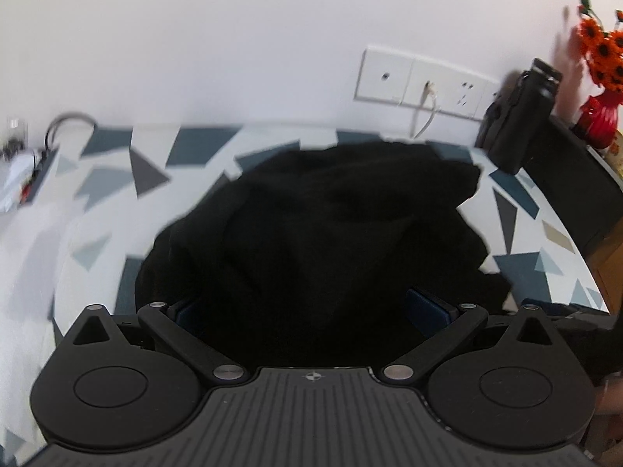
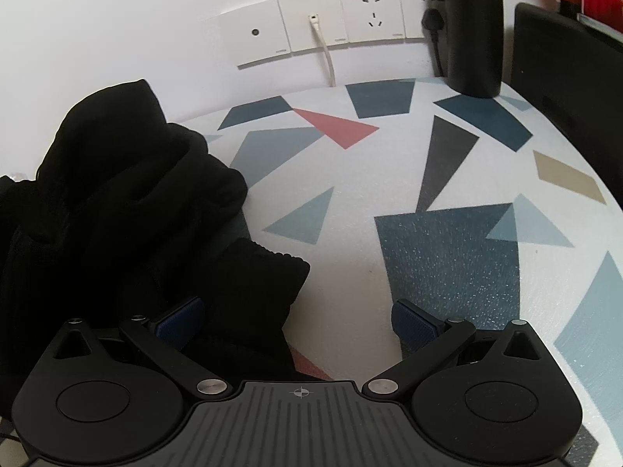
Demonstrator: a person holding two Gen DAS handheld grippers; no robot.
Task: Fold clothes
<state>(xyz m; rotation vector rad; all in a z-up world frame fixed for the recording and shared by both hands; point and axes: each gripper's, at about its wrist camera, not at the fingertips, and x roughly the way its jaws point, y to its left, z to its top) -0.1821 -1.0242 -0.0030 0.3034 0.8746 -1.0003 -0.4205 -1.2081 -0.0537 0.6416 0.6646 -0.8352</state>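
Observation:
A black garment lies in a crumpled heap on the table's patterned cloth. My left gripper is open, its blue pads spread wide at the heap's near edge with black fabric lying between them. In the right wrist view the same black garment fills the left side, and a ribbed edge of it reaches toward me. My right gripper is open; that ribbed edge lies between its fingers, close to the left pad, while the right pad is over bare cloth.
White wall sockets with a white cable line the back wall. A black flask stands at the table's back right, beside a dark panel. A red vase of orange flowers is far right; cables and clutter sit far left.

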